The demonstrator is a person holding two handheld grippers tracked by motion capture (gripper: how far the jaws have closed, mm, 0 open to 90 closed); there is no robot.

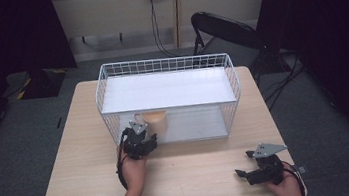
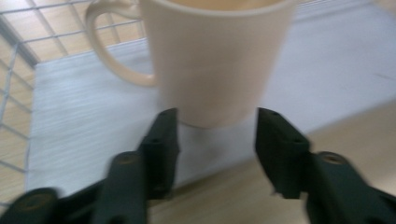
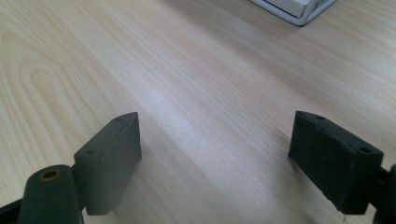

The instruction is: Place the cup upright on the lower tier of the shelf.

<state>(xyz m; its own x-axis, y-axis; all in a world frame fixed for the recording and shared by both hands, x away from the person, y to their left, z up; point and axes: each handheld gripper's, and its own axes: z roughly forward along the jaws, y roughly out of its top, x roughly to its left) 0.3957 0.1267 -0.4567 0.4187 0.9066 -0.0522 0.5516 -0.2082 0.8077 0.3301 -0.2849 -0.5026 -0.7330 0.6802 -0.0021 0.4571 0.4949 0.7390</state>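
A cream mug (image 1: 156,121) with its handle to the left stands upright on the lower white shelf (image 1: 201,124) of a white wire rack (image 1: 164,65). My left gripper (image 1: 139,134) sits at the shelf's front edge, right before the mug. In the left gripper view the mug (image 2: 215,60) stands just beyond the open jaws of that gripper (image 2: 217,123), and the pads do not press on it. My right gripper (image 1: 242,163) rests low over the table's front right, open wide, with bare wood between its jaws (image 3: 215,140).
The rack has a white upper shelf (image 1: 166,90) over the mug and wire walls at its sides. Its corner (image 3: 299,10) lies ahead of my right gripper. The wooden table (image 1: 87,139) carries the rack. A black folding chair (image 1: 224,30) stands behind the table.
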